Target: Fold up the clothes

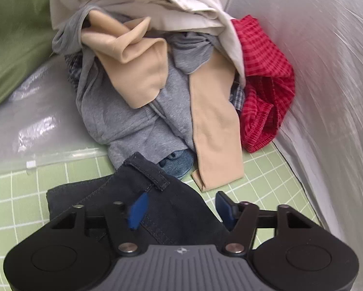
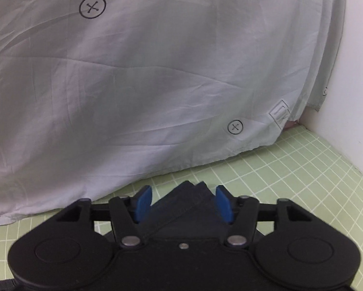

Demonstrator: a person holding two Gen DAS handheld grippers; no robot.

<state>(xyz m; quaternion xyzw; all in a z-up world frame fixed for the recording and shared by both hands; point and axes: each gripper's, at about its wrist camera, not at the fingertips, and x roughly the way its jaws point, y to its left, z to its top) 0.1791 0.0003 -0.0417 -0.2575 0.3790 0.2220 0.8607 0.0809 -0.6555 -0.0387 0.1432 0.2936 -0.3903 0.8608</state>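
Green grid-patterned bench (image 1: 266,169) carries a dark folded garment (image 1: 181,206), a heap of mixed clothes (image 1: 145,84), a clear plastic bag (image 1: 36,126) and a white printed sheet (image 2: 157,72)

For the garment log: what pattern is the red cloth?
Red cloth: darker red checks, clearest in the left wrist view.

green grid mat (image 2: 290,169) | white printed sheet (image 2: 157,72) | clear plastic bag (image 1: 36,126)

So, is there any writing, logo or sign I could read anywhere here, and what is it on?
No readable words.
White sheet: two circled "X" button drawings; boxed mark, too blurred to read.
Left tongs: tiny emblem on the body, illegible.
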